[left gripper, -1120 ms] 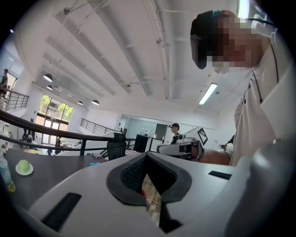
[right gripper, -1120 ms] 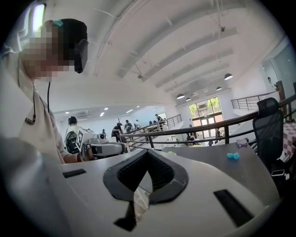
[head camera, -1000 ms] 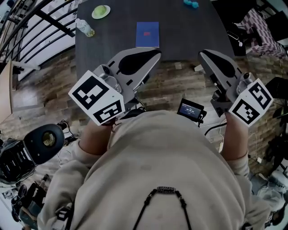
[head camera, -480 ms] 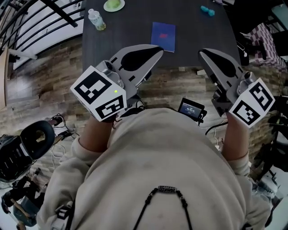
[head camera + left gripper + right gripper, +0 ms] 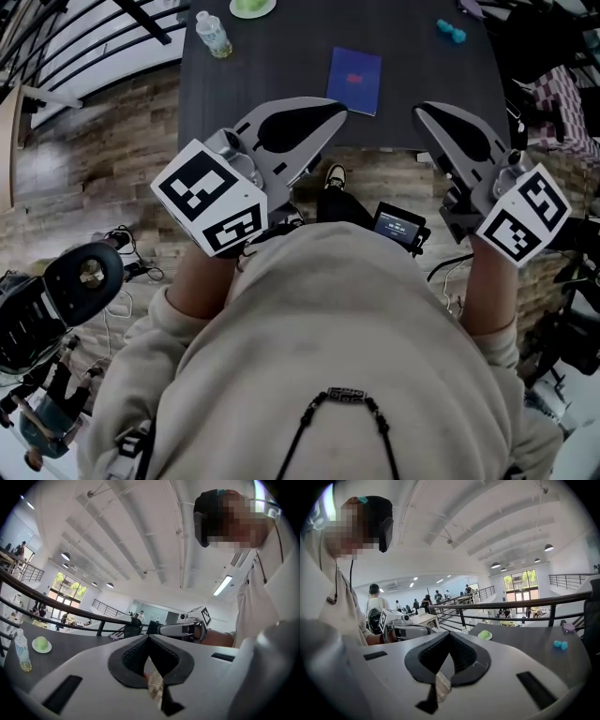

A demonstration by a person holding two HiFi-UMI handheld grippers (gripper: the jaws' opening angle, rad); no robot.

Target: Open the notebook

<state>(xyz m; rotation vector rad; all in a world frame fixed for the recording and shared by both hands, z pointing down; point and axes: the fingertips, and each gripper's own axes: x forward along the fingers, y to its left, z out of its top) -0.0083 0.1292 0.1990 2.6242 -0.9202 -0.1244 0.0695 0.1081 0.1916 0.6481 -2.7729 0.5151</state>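
Observation:
A closed blue notebook (image 5: 354, 80) with a small red mark lies flat on the dark table (image 5: 281, 66), close to its near edge. Both grippers are held in front of the person's body, short of the table edge and apart from the notebook. My left gripper (image 5: 330, 107) is shut and empty, its tip just below and left of the notebook. My right gripper (image 5: 422, 111) is also shut and empty, to the notebook's lower right. The left gripper view shows its jaws (image 5: 149, 637) closed, pointing level across the tabletop. The right gripper view shows its own jaws (image 5: 449, 633) closed too.
A water bottle (image 5: 214, 36) and a plate with a green thing (image 5: 251, 7) stand at the table's far left. A small teal object (image 5: 451, 31) lies far right. A railing runs beyond the left side. A small screen device (image 5: 397, 226) hangs at the person's waist.
The table and notebook have drawn nearer in the head view. Both grippers moved forward with the person toward the table edge, still shut.

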